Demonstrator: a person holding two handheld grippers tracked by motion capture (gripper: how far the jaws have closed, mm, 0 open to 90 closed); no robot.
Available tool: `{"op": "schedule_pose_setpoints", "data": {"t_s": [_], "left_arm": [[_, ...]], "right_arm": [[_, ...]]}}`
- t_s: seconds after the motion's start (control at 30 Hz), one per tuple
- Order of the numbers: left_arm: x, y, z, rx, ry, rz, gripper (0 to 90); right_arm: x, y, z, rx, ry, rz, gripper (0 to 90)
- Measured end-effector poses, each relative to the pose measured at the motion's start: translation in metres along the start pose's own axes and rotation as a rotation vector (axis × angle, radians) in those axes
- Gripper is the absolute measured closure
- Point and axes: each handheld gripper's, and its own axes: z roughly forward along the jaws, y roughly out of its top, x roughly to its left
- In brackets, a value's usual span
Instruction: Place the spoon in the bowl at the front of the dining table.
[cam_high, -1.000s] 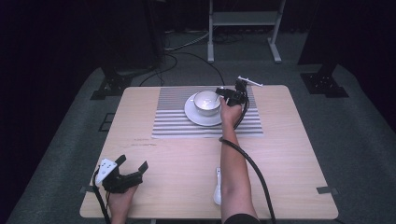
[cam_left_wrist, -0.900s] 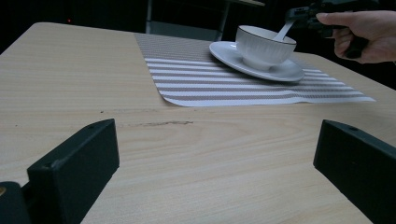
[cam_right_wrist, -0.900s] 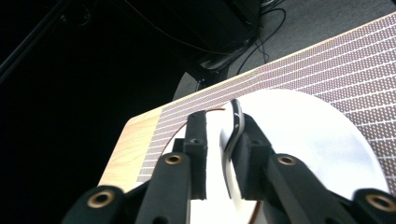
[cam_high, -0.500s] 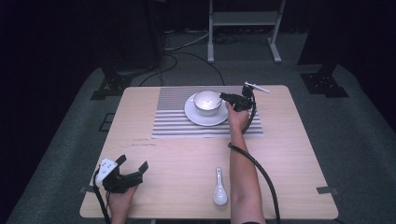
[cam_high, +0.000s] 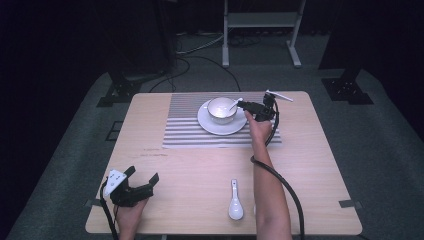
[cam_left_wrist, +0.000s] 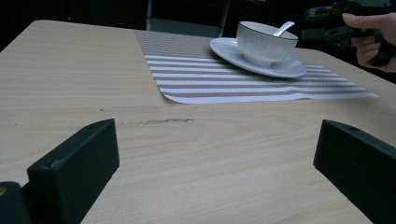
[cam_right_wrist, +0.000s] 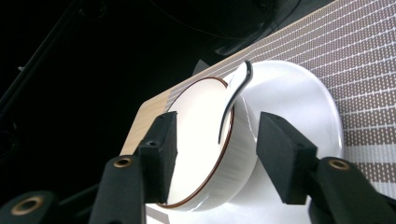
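Spoon (cam_high: 233, 104) in cup (cam_high: 221, 110) on saucer (cam_high: 220, 125)

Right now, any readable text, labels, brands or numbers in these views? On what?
None readable.
Bowl, saucer and both spoons: plain, no print or brand visible.
Striped placemat: woven pattern, no lettering.
Table: bare wood grain with a dark scuff, no sign.
Left claw and right claw: black, no marking legible.

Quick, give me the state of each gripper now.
Left gripper: open, empty, resting on the table.
Right gripper: jaws just opening, off the spoon in the bowl.
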Motion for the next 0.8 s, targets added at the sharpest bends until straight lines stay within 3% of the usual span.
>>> {"op": "schedule_pose_setpoints", "data": {"t_s": [0.67,0.8], "left_arm": [[0.000,0.000,0.001,0.004,0.007,0.001,0.0],[0.000,0.000,0.001,0.003,0.008,0.000,0.0]], "right_arm": [[-0.006,-0.009,-0.020,0.060,0.035,-0.003,22.6],[-0.006,-0.010,-0.024,0.066,0.043,-0.007,21.7]]}}
